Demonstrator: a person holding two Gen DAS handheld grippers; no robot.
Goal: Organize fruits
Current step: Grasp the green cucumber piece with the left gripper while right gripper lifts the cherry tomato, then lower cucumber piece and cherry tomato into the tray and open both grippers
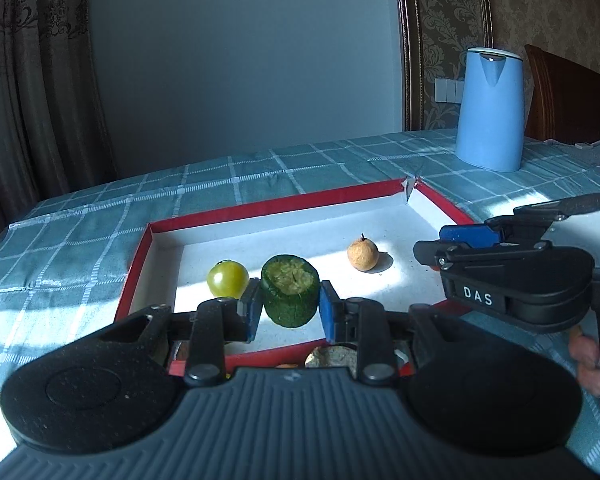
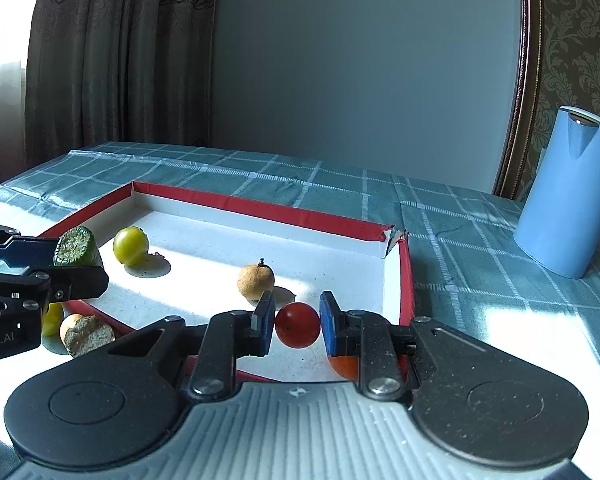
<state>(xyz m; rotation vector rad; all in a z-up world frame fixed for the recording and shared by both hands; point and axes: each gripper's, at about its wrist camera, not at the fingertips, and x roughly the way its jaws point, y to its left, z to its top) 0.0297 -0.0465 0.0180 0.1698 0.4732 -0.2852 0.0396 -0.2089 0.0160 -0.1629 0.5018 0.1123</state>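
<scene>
Two handheld grippers work over a shallow red-rimmed box lid (image 2: 260,209) with a white floor, lying on a table covered in a teal checked cloth (image 2: 440,216).

The left gripper (image 1: 288,298) is clamped on a dark green cut fruit piece (image 1: 290,289), its pale rough cut face upward, held above the lid's near-left part. The right gripper (image 2: 297,325) is clamped on a small red tomato (image 2: 298,325), held above the lid's near-right part, close to its right wall.

Already resting on the lid's floor are a yellow-green tomato (image 2: 131,245) towards the left wall and a tan, rough-skinned round fruit with a stem (image 2: 255,281) near the middle. Outside the near edge lie a pale cut piece (image 2: 86,334), a yellow fruit (image 2: 52,320) and an orange fruit (image 2: 345,365), mostly hidden. A blue kettle (image 2: 568,196) stands towards the table's far right corner.

The step in hand appears to be carrying both fruits into the lid. Next, each likely needs lowering to a bare patch of floor, apart from its neighbours, before the jaws part; the round tomato may roll.
</scene>
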